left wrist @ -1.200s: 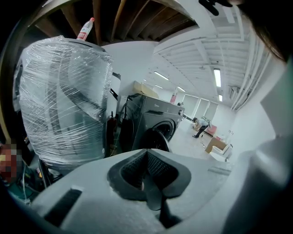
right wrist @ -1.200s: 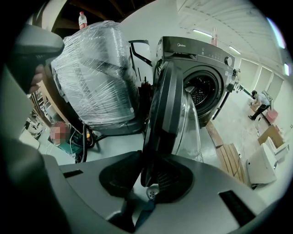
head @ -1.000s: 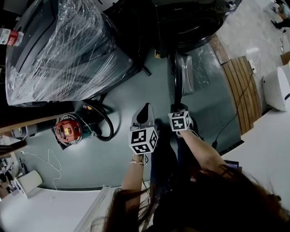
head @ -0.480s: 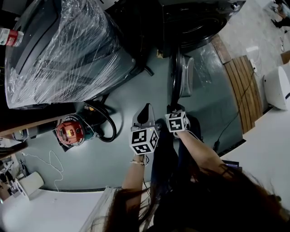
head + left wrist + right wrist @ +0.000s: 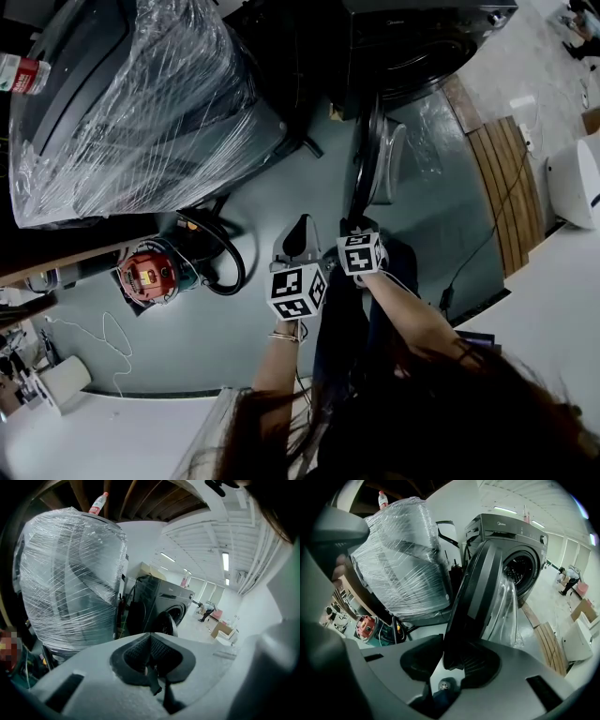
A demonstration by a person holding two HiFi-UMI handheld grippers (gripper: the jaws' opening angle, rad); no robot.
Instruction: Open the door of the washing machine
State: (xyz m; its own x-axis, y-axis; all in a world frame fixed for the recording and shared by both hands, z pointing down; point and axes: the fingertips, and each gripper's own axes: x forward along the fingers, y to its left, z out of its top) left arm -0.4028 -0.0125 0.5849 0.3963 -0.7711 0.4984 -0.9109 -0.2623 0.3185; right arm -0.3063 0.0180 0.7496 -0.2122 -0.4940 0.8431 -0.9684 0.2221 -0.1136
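Observation:
The dark front-loading washing machine stands at the top of the head view, its round door swung out edge-on towards me. My right gripper is at the door's near rim. In the right gripper view the door rises from between the jaws of the right gripper. They have just been opening; the rim lies against the right-hand pad and a gap shows beside the left-hand one. The drum opening is uncovered. My left gripper hangs beside the right one, shut on nothing; its own view has the left gripper facing the machine.
A large appliance wrapped in plastic film stands left of the machine, a bottle on top. A red device and a black hose lie on the floor left. A wooden slat platform and white table are right.
The door has swung further out from the machine. My right gripper has moved left and towards me with the door's rim. The left gripper has hardly shifted in the head view.

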